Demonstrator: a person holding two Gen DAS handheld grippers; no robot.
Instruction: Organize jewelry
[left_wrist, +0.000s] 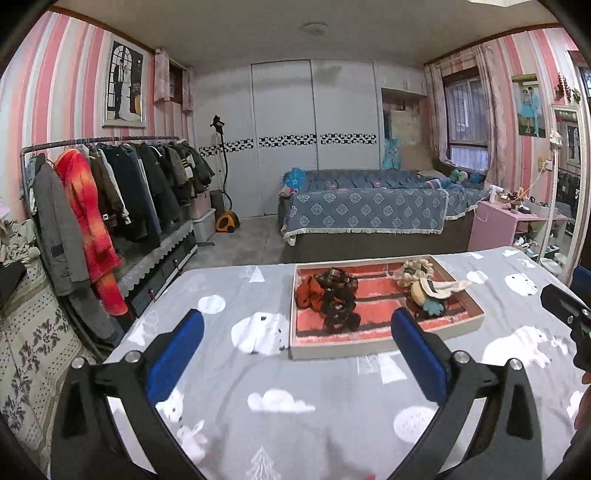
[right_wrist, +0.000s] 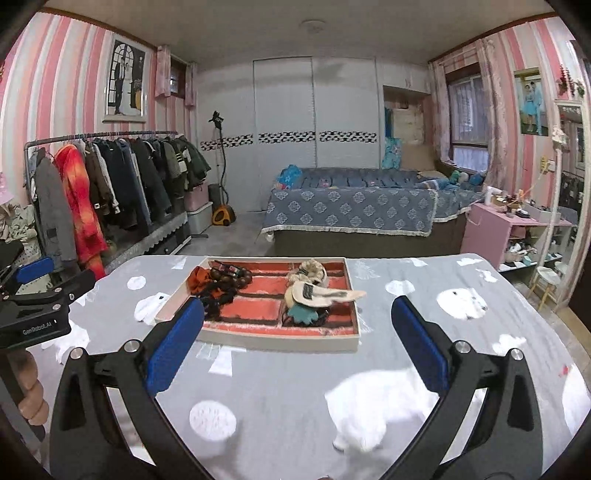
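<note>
On left gripper (right_wrist: 35, 291) body, "GenRobot.AI" lettering, both grippers' fingers spread wide, empty, tray (right_wrist: 258, 338) of jewelry ahead

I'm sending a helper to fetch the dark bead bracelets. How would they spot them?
On the grey cloud-print tablecloth sits a shallow white tray lined in red. The bead bracelets lie in its left half beside an orange cloth piece; they are dark and glossy, unlike the pale fabric pieces on the right.
</note>
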